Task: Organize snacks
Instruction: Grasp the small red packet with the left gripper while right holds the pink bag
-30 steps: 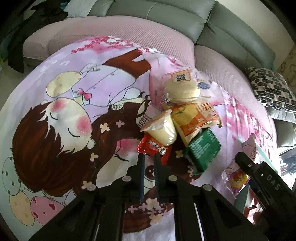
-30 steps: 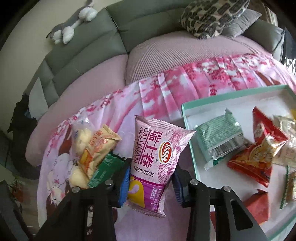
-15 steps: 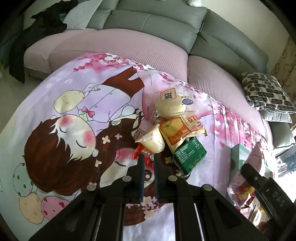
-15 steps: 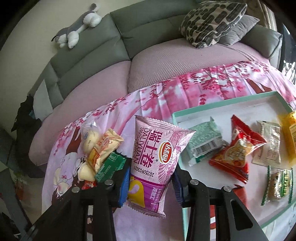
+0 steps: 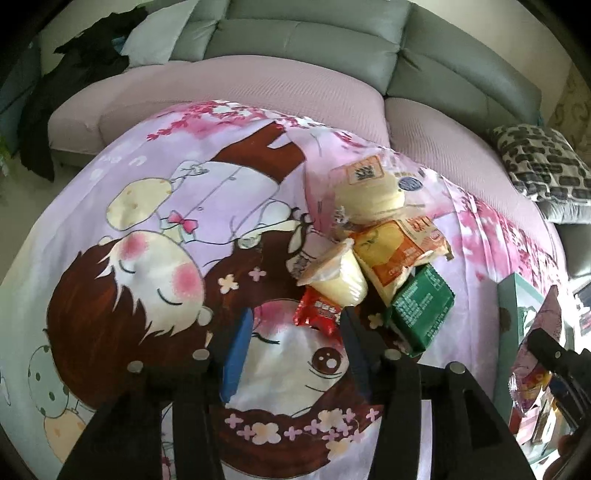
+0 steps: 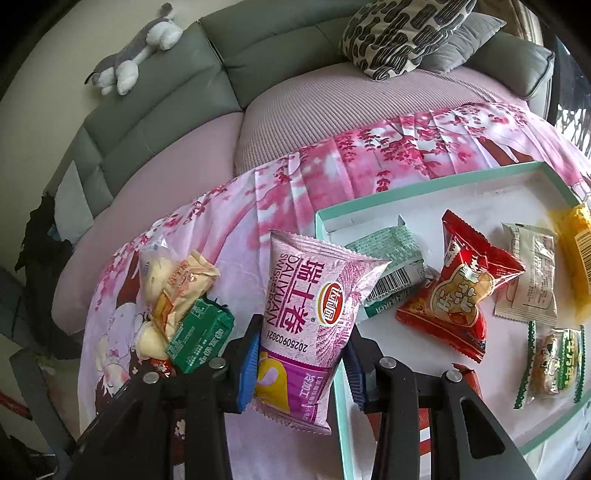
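Note:
A pile of snacks lies on the cartoon-print cloth (image 5: 147,206): a small red packet (image 5: 317,312), a pale jelly cup (image 5: 338,277), an orange packet (image 5: 395,254), a green packet (image 5: 421,308) and a clear bag of buns (image 5: 369,192). My left gripper (image 5: 295,325) is open and empty just short of the red packet. My right gripper (image 6: 301,350) is shut on a pink Swiss-roll packet (image 6: 310,314), held over the left edge of the teal-rimmed white tray (image 6: 424,184), which holds several snacks. The pile also shows in the right wrist view (image 6: 184,295).
A grey sofa (image 5: 295,40) with pink seat cushions (image 6: 351,110) curves behind the cloth. A black-and-white patterned pillow (image 6: 402,29) and a grey plush toy (image 6: 136,48) rest on it. Dark clothing (image 5: 74,74) lies at far left.
My left gripper has opened its jaws and come closer to the red packet. My right gripper has carried the pink packet further over the tray's left edge.

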### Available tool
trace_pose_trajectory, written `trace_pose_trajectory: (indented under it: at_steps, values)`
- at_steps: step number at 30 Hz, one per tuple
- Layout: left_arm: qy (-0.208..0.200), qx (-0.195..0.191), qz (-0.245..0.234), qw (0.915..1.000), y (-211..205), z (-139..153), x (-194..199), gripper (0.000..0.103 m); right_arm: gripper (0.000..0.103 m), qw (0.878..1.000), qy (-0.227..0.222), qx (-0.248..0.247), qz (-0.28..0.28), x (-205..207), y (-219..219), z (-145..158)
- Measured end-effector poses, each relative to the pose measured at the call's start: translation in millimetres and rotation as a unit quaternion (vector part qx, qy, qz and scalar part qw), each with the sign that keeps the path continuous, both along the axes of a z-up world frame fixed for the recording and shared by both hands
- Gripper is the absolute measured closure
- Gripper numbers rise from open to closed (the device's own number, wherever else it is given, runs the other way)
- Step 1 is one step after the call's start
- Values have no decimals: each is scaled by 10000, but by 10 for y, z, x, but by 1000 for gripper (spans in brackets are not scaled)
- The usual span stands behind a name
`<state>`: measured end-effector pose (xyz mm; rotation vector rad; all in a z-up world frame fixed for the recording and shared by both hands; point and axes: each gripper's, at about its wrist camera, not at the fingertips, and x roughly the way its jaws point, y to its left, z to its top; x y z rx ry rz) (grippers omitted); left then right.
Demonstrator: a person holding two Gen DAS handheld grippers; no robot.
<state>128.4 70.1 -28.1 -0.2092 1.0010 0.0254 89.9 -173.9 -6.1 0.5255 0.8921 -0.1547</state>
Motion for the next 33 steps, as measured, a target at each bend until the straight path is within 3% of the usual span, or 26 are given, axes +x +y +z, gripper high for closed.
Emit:
trace_pose_trajectory:
  at_steps: [7, 19, 21, 23, 25, 33]
  values:
    - [31, 310, -428, 9986, -161, -146, 62, 52, 61, 9999, 81, 8, 121, 21, 49, -40]
    - [-47, 695, -547, 9961, -269, -224, 116, 52, 61, 9998, 164, 40, 132, 36, 37, -81]
    - [-49, 680, -546, 9962, -268, -219, 115, 55, 61, 9998, 173, 43, 123, 41, 35, -86]
    - [-60, 610, -553, 9966, -252, -211, 117, 74, 61, 9997, 181, 42, 128, 43, 35, -90]
    - [-69, 524, -555, 9971, -250, -191, 104, 81, 61, 9997, 191, 47, 140, 46, 40, -95]
    - [-47, 480, -478, 9977, -203, -148, 86, 81, 61, 9996, 183, 45, 193, 38, 51, -80]
